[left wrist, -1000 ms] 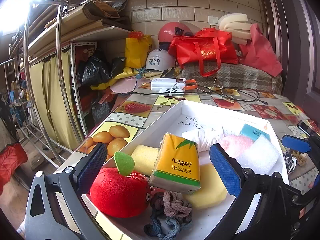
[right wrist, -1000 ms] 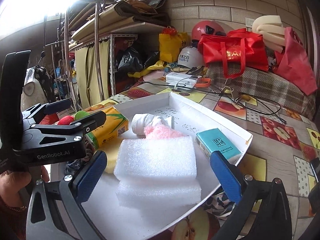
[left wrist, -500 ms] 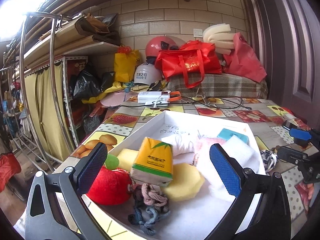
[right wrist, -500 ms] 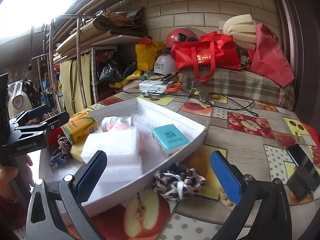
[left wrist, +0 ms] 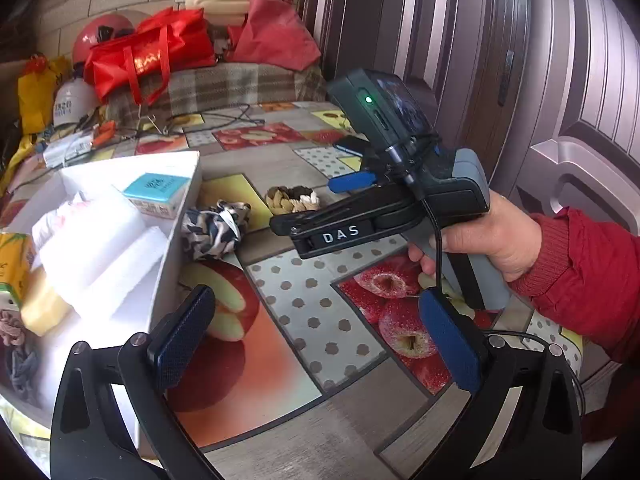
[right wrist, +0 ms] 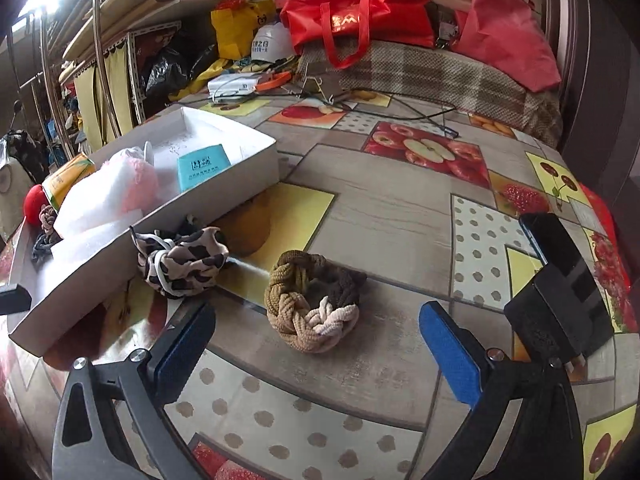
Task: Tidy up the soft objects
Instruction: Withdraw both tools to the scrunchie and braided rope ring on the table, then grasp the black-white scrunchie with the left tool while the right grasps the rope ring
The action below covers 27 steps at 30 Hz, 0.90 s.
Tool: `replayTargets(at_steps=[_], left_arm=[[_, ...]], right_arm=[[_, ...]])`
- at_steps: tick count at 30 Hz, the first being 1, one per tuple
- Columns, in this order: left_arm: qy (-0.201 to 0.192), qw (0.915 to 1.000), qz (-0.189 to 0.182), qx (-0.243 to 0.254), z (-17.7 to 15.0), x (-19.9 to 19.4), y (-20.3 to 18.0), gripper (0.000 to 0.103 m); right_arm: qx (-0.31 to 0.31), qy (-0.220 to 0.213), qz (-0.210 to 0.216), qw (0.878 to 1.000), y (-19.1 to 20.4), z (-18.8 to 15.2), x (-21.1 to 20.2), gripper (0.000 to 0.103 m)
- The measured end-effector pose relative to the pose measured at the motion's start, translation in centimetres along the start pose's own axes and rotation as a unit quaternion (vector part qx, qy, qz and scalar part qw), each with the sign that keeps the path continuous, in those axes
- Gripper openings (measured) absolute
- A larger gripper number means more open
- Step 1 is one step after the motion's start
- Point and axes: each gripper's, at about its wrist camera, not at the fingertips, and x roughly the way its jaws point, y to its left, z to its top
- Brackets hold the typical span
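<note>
- The braided scrunchie (right wrist: 314, 307), a thick rope-like ring plaited in brown, tan and cream, lies flat on the counter (right wrist: 400, 216) just ahead of the right tongs (right wrist: 316, 356); it sits in line with the gap but no pad touches it.
- The right tongs are closing, their ribbed blue pads still wide apart with nothing gripped.
- A leopard-print scrunchie (right wrist: 182, 262), soft and crumpled, rests against the outer wall of the white box (right wrist: 224, 184), just beside the braided one.
- The box is shallow white cardboard; inside lie white foam blocks (left wrist: 96, 256), a fluffy pink piece (right wrist: 136, 184), a teal tissue pack (right wrist: 203, 166), a yellow tissue pack (right wrist: 66, 180), a yellow sponge (left wrist: 42, 306), a red plush apple (right wrist: 35, 209) and more scrunchies at its near end.
- The left tongs (left wrist: 316, 340) hang released over the bare counter beside the box, holding nothing.
- A hand (left wrist: 488, 240) in a red knitted sleeve grips the right tool's handle.
- The counter wears a glossy oilcloth printed with fruit squares and dotted patches.
- At the far edge sit a plaid cloth bundle, a red tote bag (right wrist: 352, 16), helmets and rolled foam, before a tiled wall; a dark panelled door (left wrist: 540, 80) stands at the right.
</note>
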Motion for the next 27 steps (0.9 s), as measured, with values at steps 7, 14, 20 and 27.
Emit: replayTargets(at_steps=[7, 14, 20, 27], left_arm=[[0.033, 0.9981, 0.025, -0.046, 0.7, 2.2, 1.3, 0.103], [0.035, 0.9948, 0.073, -0.062, 0.7, 2.4, 3.7, 0.103], [0.029, 0.9949, 0.071, -0.065, 1.6, 3.3, 4.7, 0.103], [0.063, 0.9908, 0.109, -0.048, 2.5, 6.0, 2.4, 0.099]], right_arm=[[0.005, 0.012, 0.004, 1.0, -0.2, 0.5, 0.9, 0.061], [0.068, 0.0, 0.006, 0.998, -2.5, 0.4, 0.4, 0.046], [0.08, -0.002, 0.011, 0.997, -2.9, 0.3, 0.2, 0.046], [0.085, -0.003, 0.015, 0.996, -2.9, 0.3, 0.2, 0.046]])
